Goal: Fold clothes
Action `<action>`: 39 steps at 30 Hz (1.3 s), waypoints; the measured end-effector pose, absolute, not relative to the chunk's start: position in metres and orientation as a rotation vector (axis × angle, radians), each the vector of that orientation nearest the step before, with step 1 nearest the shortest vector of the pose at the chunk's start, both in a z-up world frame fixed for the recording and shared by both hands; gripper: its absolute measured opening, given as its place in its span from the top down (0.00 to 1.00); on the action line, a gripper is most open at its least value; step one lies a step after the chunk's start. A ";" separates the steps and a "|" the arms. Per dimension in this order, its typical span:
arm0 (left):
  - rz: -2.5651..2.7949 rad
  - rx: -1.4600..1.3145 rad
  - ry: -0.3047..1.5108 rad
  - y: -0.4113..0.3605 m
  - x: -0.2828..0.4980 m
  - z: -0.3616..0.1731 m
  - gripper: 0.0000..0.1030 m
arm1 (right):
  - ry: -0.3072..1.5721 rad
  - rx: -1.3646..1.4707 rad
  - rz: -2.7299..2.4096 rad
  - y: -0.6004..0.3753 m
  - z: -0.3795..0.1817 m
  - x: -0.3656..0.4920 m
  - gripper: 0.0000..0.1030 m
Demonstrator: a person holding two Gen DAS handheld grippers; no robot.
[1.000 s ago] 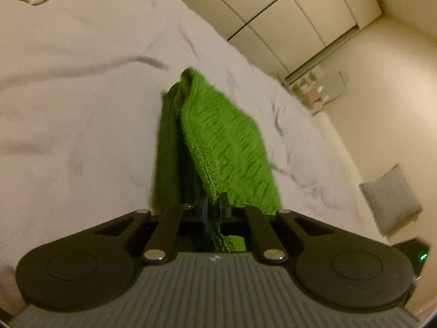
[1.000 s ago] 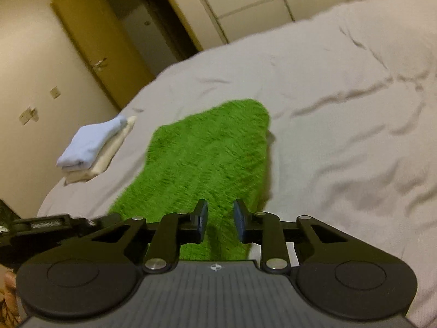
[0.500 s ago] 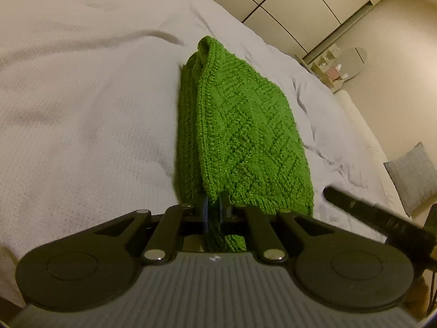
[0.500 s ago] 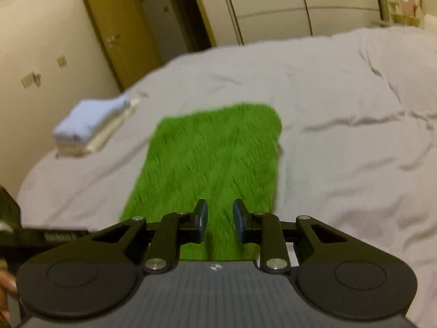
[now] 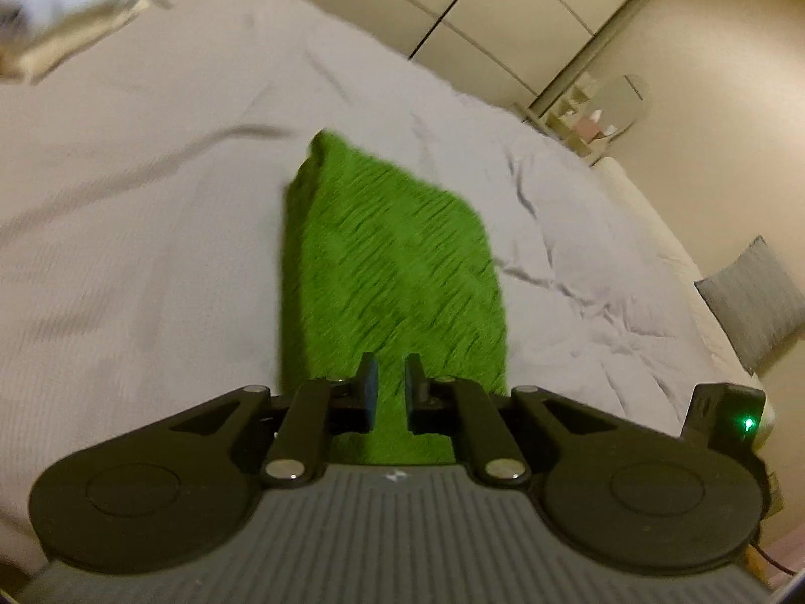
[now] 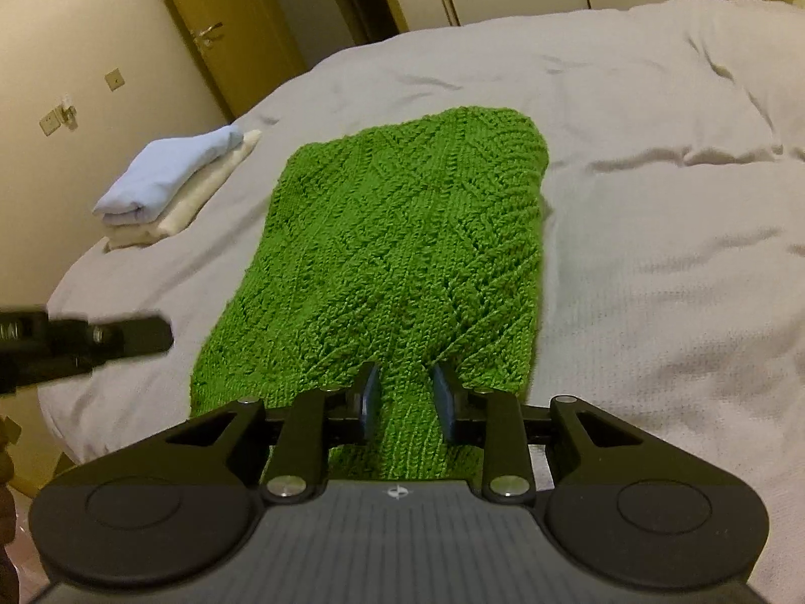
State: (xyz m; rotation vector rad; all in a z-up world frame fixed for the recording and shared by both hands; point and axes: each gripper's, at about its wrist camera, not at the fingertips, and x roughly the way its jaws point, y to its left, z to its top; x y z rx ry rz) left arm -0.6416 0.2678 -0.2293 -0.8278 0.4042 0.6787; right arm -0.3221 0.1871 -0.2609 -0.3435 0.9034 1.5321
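Observation:
A green knit sweater (image 6: 402,241) lies folded in a long flat strip on the bed (image 6: 654,251). My right gripper (image 6: 406,397) is open over the strip's near end, its fingers standing either side of a low ridge of knit. In the left wrist view the sweater (image 5: 392,261) is blurred by motion, and my left gripper (image 5: 391,392) hovers open above its near end with nothing between its fingers. The left gripper's black finger (image 6: 100,340) also shows at the left edge of the right wrist view.
A stack of folded clothes (image 6: 166,181), pale blue on cream, sits near the bed's far left corner. Wardrobe doors (image 5: 478,15) and a wooden door (image 6: 226,25) line the room. A grey cushion (image 5: 754,297) lies on the floor beside the bed.
My left gripper was shut on the sweater's edge and has now opened and let it go. The right gripper's fingers have spread wider. The sweater now lies flat.

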 end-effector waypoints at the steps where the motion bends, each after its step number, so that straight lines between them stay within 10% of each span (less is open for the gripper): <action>1: 0.676 -0.814 0.407 0.267 -0.638 -0.227 0.94 | 0.900 -0.351 1.532 0.189 -0.259 -0.323 0.69; 39: 0.748 -0.695 0.576 0.287 -0.605 -0.224 0.90 | 0.814 -0.294 1.465 0.203 -0.227 -0.299 0.63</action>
